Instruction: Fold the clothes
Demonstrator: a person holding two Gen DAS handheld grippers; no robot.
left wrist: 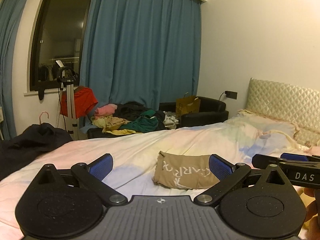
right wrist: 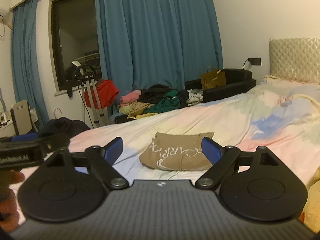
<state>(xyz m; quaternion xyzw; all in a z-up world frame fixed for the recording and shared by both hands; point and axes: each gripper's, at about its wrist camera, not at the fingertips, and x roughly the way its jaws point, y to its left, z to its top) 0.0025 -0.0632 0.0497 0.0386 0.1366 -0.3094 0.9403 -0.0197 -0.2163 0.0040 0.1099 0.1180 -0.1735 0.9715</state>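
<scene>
A tan garment with white lettering lies folded into a small rectangle on the pastel bed sheet. It also shows in the right wrist view. My left gripper is open and empty, held above the bed just short of the garment. My right gripper is open and empty too, at about the same distance from it. The right gripper's fingers show at the right edge of the left wrist view, and the left gripper's fingers at the left edge of the right wrist view.
A pile of unfolded clothes lies on a black sofa beyond the bed. A dark garment on a hanger lies at the bed's left corner. A tripod, an orange cloth, blue curtains and a quilted headboard surround the bed.
</scene>
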